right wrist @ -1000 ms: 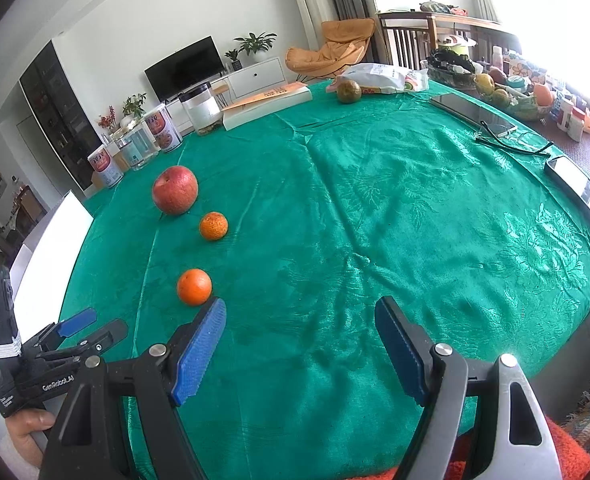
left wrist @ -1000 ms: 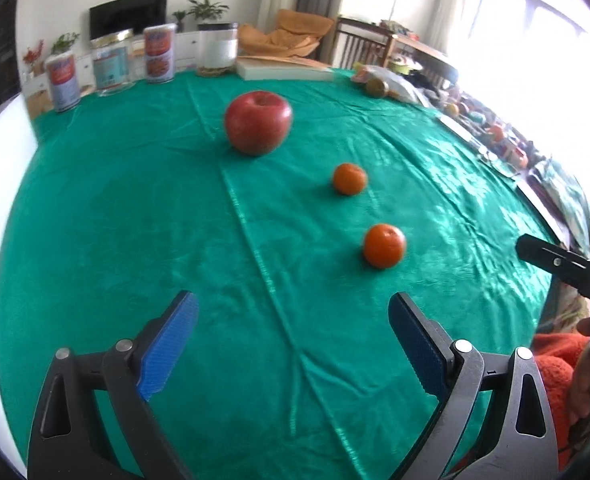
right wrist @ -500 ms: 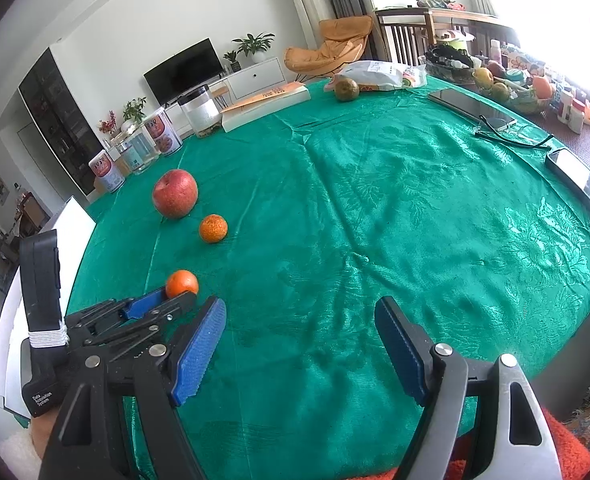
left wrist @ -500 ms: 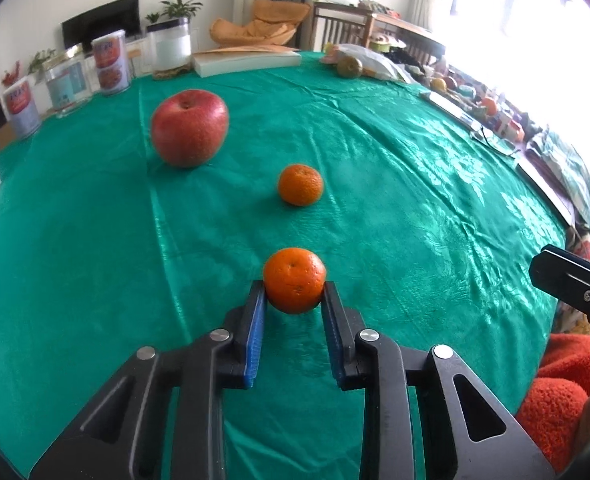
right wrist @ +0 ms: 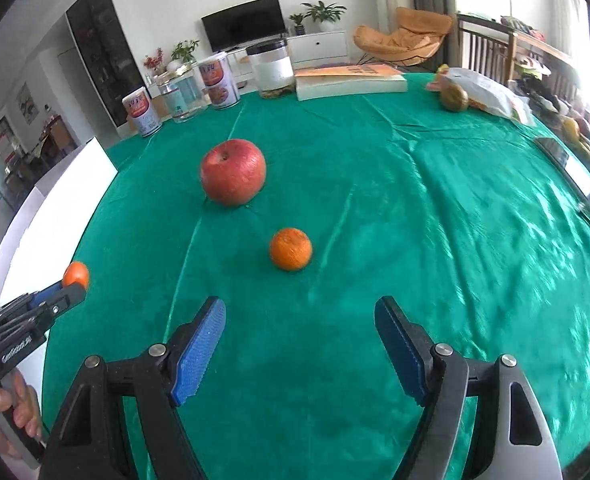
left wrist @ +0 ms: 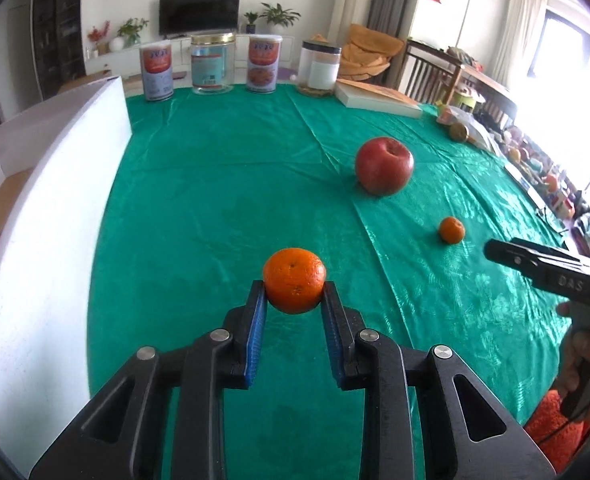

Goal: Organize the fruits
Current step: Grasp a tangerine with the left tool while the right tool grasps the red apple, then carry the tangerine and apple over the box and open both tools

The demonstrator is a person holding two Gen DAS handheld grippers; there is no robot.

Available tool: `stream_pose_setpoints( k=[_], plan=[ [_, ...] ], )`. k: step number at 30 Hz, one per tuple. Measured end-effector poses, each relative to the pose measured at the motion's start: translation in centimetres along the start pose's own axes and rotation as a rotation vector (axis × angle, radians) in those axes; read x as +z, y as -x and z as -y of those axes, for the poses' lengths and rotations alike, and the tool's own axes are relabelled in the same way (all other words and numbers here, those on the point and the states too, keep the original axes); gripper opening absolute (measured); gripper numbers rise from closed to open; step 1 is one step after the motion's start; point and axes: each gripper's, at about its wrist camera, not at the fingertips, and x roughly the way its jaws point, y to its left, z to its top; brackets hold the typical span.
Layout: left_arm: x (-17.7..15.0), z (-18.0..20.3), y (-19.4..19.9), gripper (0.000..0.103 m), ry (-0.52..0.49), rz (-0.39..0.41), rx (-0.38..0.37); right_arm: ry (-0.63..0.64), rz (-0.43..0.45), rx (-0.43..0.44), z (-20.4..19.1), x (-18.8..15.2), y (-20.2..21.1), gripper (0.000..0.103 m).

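My left gripper [left wrist: 293,294] is shut on a small orange [left wrist: 294,281] and holds it above the green tablecloth; it also shows in the right wrist view [right wrist: 75,275] at the far left. A red apple [left wrist: 384,165] [right wrist: 233,171] and a second orange [left wrist: 451,230] [right wrist: 290,249] lie on the cloth. My right gripper [right wrist: 300,322] is open and empty, just short of the second orange, which sits ahead between its blue pads [right wrist: 197,354]. The right gripper's tip shows at the right edge of the left wrist view [left wrist: 535,259].
A white board [left wrist: 43,216] stands along the table's left edge. Several jars and cans [left wrist: 211,64] and a book [left wrist: 377,98] line the far edge. A brown fruit [right wrist: 454,97], a plastic bag [right wrist: 491,94] and clutter sit at the far right.
My left gripper closed on the near orange, lifted it off the cloth and swung left toward the white board. My right gripper moved forward toward the second orange, still open.
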Motion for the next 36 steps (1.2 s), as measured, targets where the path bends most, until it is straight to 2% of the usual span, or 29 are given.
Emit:
stream_pose_setpoints(
  k=[3,5,7,10,11,12,13,14,17,20,22,25,29,32,36],
  plan=[
    [0.2,-0.8,1.2,0.027,0.021,0.02,-0.002,0.049,0.015,0.015,-2.4,3.7,-1.9,0.077],
    [0.2,-1.3,1.8,0.027,0.042,0.024,-0.006,0.123,-0.029,-0.003,-4.7,6.0,-4.0,0.081],
    [0.3,-1.6,2.4,0.027,0.052,0.025,-0.013,0.17,-0.074,-0.057,-6.4,7.6,-6.7,0.082],
    [0.5,-1.8,3.5,0.027,0.052,0.033,-0.021,0.157,-0.136,-0.117,-6.8,9.1,-10.3,0.082],
    [0.5,-2.0,4.0,0.027,0.051,0.037,-0.022,0.141,-0.14,-0.092,-6.7,9.4,-11.0,0.081],
    [0.6,-2.2,4.6,0.027,0.051,0.042,-0.024,0.115,-0.135,-0.049,-6.4,9.6,-11.2,0.074],
    [0.6,-2.5,5.1,0.027,0.053,0.046,-0.025,0.092,-0.13,-0.057,-6.3,9.8,-11.2,0.068],
    [0.6,-2.8,5.6,0.027,0.058,0.052,-0.026,0.083,-0.125,-0.061,-6.2,9.8,-11.0,0.068],
    [0.9,-4.1,7.5,0.027,0.086,0.073,-0.028,0.053,-0.108,0.002,-5.9,9.2,-9.5,0.068],
    [1.6,-5.5,9.6,0.027,0.122,0.082,-0.064,0.008,-0.092,0.104,-6.3,8.7,-6.7,0.068],
    [2.1,-6.6,11.7,0.027,0.147,0.09,-0.105,0.015,-0.069,0.184,-8.0,8.6,-3.9,0.068],
    [2.5,-9.1,15.8,0.027,0.179,0.145,-0.118,0.069,-0.042,0.346,-12.8,8.5,0.3,0.068],
    [2.1,-15.0,18.5,0.027,0.288,0.182,-0.013,0.21,-0.074,0.562,-22.7,7.3,3.7,0.068],
    [0.4,-20.5,16.8,0.027,0.393,0.109,0.123,0.365,-0.129,0.649,-30.9,5.0,4.0,0.068],
    [-2.7,-25.5,12.7,0.027,0.503,-0.053,0.201,0.584,-0.196,0.62,-38.9,0.4,2.1,0.068]
  ],
)
